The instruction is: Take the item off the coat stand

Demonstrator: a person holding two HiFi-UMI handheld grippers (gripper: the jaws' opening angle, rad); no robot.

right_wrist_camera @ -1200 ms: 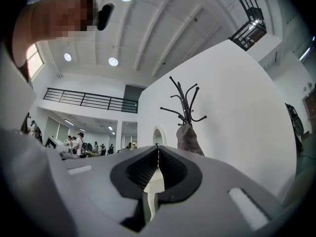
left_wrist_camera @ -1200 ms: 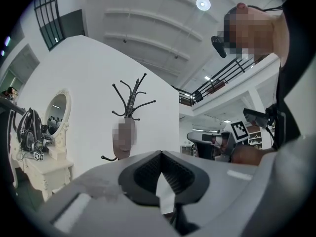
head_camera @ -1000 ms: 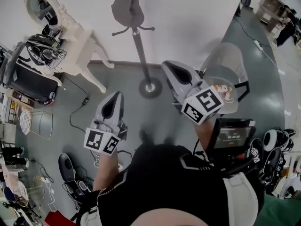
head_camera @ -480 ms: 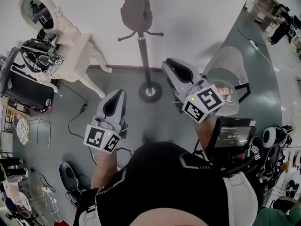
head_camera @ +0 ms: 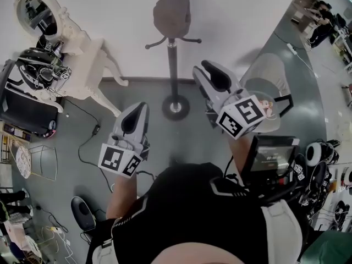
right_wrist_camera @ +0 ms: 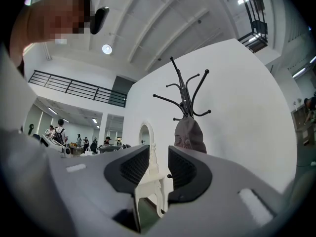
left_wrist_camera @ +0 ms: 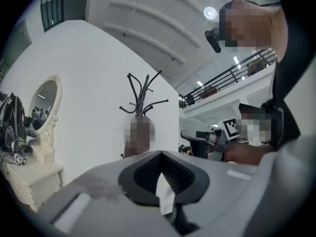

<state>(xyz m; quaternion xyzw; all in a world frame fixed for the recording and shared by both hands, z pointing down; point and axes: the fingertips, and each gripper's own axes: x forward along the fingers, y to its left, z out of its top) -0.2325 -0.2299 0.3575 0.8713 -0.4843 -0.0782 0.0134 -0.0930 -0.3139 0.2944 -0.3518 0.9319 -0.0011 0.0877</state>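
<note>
The right gripper (right_wrist_camera: pixel 158 152) is opening its jaws with nothing between them and points toward the grey cap (right_wrist_camera: pixel 190 134), which hangs on the coat stand (right_wrist_camera: pixel 185 95) (by the white wall). The left gripper (left_wrist_camera: pixel 160 154) has its jaws pressed together, empty.

Grey item (head_camera: pixel 171 15) hangs on coat stand (head_camera: pixel 173 70). Left gripper (head_camera: pixel 136 110) and right gripper (head_camera: pixel 202 69) are apart from it; right jaws opening, nothing between.

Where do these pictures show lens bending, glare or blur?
Both gripper views: strong fisheye, dark corners. Right gripper view: ceiling lamp glares. Left gripper view: mosaic patch over what hangs on the coat stand. Head view: evenly lit, sharp, mildly bent.
</note>
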